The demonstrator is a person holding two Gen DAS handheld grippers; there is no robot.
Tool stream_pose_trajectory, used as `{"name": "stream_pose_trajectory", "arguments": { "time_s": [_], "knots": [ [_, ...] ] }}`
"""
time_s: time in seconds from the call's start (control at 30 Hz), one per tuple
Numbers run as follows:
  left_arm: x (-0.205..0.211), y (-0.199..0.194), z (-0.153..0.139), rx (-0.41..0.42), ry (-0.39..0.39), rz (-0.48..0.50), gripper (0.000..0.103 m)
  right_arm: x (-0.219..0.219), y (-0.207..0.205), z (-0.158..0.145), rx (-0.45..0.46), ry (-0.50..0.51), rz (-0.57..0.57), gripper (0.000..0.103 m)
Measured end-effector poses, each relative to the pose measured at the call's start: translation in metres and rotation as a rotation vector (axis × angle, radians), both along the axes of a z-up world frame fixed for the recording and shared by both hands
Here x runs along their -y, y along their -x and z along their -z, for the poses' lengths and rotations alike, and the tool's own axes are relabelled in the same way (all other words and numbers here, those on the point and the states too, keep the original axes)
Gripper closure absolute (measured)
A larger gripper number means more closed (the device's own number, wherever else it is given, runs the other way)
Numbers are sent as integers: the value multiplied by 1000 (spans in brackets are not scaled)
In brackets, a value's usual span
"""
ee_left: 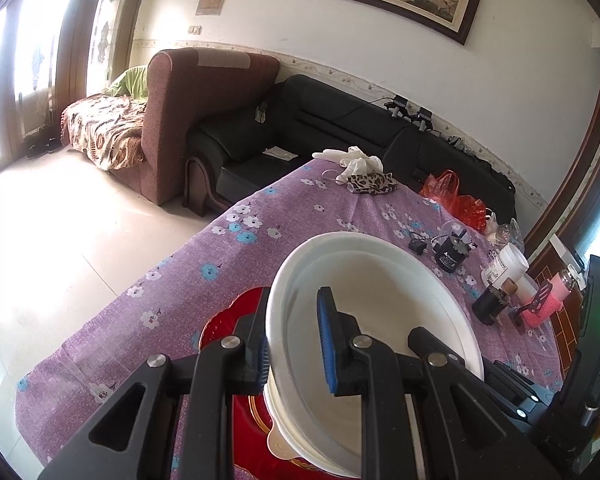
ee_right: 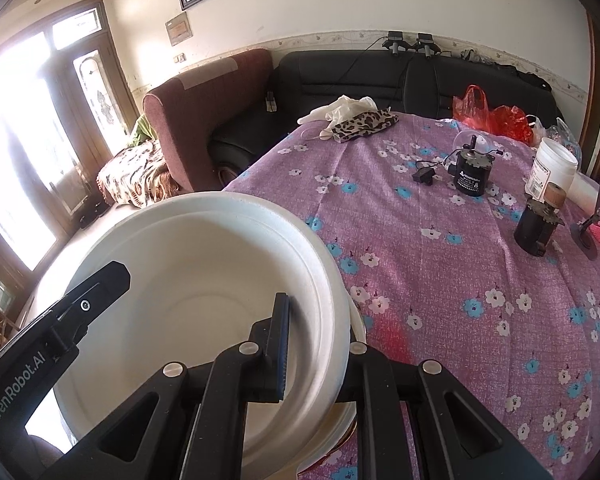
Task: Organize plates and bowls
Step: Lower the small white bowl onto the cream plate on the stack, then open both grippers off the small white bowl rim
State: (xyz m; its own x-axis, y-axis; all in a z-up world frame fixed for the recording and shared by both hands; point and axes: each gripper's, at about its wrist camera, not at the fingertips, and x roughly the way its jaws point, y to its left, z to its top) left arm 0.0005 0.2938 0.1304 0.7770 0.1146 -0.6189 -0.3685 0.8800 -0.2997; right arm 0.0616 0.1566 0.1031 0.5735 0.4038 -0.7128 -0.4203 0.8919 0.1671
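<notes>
White bowl (ee_left: 380,288) sits tilted above a red plate (ee_left: 224,328) on the purple flowered worktop (ee_right: 440,248). Left gripper (ee_left: 292,344) and right gripper (ee_right: 316,344) each pinch its rim on opposite sides, fingers closed on the wall, one pad inside.

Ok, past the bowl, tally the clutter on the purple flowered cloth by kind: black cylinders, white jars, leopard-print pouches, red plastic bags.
Black cylinders: 2
White jar: 1
Leopard-print pouch: 1
Red plastic bag: 1, at the far edge
Total: 5
</notes>
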Motion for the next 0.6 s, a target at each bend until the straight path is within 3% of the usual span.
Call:
{"name": "stream_pose_trajectory", "arguments": {
  "time_s": [0.17,0.23,0.3,0.37,0.47,0.6],
  "knots": [
    [-1,1,0,4,12,3,84,-3,-1,-1,11,6,2,88],
    [-2,3,0,11,16,3,79,-3,-1,-2,15,6,8,88],
    [-2,7,-2,22,14,0,62,-2,-1,-1,10,-6,12,86],
    [-2,10,-4,40,8,-7,55,-1,-1,-1,7,-14,14,83],
    [-4,14,-7,51,10,-9,55,1,-1,-3,12,-24,20,78],
    [-6,17,-9,55,15,-13,55,2,3,-9,31,-36,28,59]
  ]
}}
